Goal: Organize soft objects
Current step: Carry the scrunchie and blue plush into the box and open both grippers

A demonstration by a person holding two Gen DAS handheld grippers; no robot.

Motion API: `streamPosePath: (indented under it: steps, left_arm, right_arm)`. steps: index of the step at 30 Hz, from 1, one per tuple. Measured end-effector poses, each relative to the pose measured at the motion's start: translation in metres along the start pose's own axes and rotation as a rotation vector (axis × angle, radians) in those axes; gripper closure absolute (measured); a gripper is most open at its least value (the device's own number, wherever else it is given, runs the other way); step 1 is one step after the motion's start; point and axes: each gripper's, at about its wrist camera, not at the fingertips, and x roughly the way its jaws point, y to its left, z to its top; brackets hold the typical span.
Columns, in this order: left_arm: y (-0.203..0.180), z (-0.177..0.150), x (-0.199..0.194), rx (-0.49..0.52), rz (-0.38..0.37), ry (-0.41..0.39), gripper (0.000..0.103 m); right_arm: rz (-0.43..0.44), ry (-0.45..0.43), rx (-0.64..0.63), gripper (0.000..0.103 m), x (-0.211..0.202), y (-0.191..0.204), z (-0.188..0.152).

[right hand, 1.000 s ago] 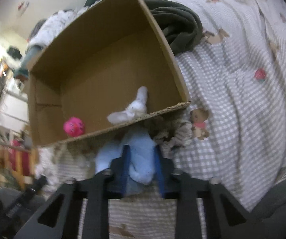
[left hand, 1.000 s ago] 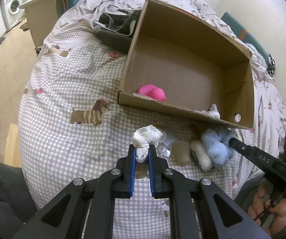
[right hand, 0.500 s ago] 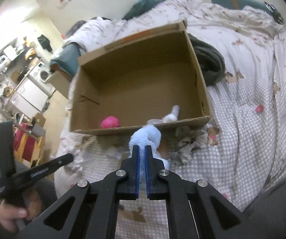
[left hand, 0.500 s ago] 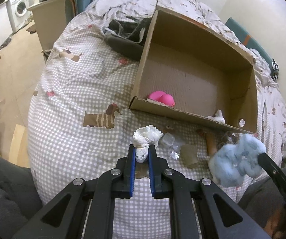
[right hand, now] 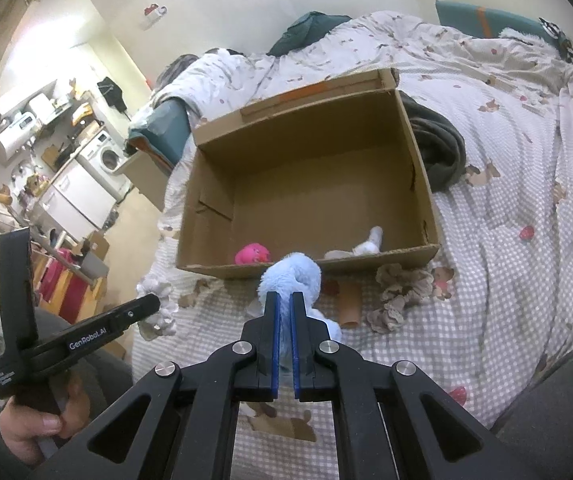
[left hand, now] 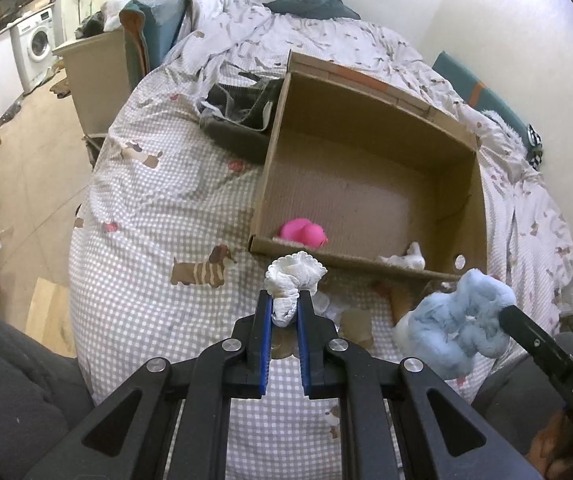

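Soft things are hanging in both of my grippers. My left gripper (left hand: 285, 312) is clenching a bunched white frilly cloth (left hand: 292, 280), its blue pads pinching the lower part while the ruffled top is spilling out above the fingertips. I am holding it above the checked bedspread (left hand: 146, 200), just short of the near wall of the open cardboard box (left hand: 366, 120). My right gripper (right hand: 284, 304) is squeezing a fluffy light-blue plush toy (right hand: 292, 274); its jaws are nearly together with the fur pressed thin between them, and the rest of the toy is bulging above and drooping to the right of the fingers. In the left wrist view that same toy (left hand: 454, 320) is showing at the lower right, off the bedspread and near the box's front right corner.

Inside the box, a bright pink soft toy (left hand: 303, 233) is lying against the near wall on the left, and a small white soft thing (right hand: 366, 246) is lying against the same wall further right. I cannot tell exactly what the white one is.

On the bedspread in front of the box, I am seeing a brown cardboard tube (right hand: 349, 306) and, to its right, a crumpled beige frilly cloth (right hand: 400, 294). A dark grey garment (right hand: 438, 148) is lying bundled against the box's far side wall. A person's hand (right hand: 34, 432) is gripping the handle of the left gripper at the lower left of the right wrist view.
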Motion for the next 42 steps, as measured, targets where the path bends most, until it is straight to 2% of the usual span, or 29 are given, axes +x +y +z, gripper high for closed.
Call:
streamPosePath:
  steps: [6,13,17,20,25,27,28,30,32,37,42]
  left_arm:
    - [-0.01,0.025,-0.004,0.033,-0.01,-0.037,0.092]
    - [-0.019,0.076,0.001,0.074,0.0,-0.094,0.092]
    - [-0.031,0.104,0.011,0.133,0.011,-0.147,0.092]
    - [-0.036,0.112,0.028,0.166,0.015,-0.163,0.092]
    - [-0.041,0.104,0.059,0.19,0.01,-0.132,0.092]
    - [-0.038,0.1,0.071,0.186,0.029,-0.112,0.092]
    - [-0.037,0.1,0.074,0.186,0.027,-0.104,0.092]
    - [-0.035,0.1,0.077,0.18,0.022,-0.102,0.092]
    - [-0.034,0.099,0.078,0.17,0.016,-0.102,0.092]
    - [-0.036,0.089,0.085,0.192,0.043,-0.087,0.092]
    - [-0.039,0.083,0.091,0.224,0.064,-0.073,0.092]
  right_arm:
    - [0.03,-0.037,-0.016,0.097,-0.012,0.006,0.018]
    - [0.082,-0.113,-0.002,0.096,-0.024,0.008,0.067]
    - [0.05,-0.153,-0.047,0.097,-0.017,0.01,0.094]
    - [0.024,-0.175,-0.071,0.097,-0.005,0.006,0.104]
    - [-0.062,-0.17,-0.1,0.097,0.028,-0.011,0.1]
    - [-0.18,-0.169,-0.164,0.097,0.042,-0.014,0.09]
    - [-0.216,-0.141,-0.168,0.097,0.051,-0.016,0.086]
    - [-0.212,-0.11,-0.134,0.097,0.058,-0.021,0.085]
    - [-0.241,-0.101,-0.166,0.097,0.062,-0.018,0.085]
    - [-0.245,-0.043,-0.168,0.097,0.079,-0.021,0.08]
    - [-0.249,-0.034,-0.204,0.096,0.083,-0.014,0.074]
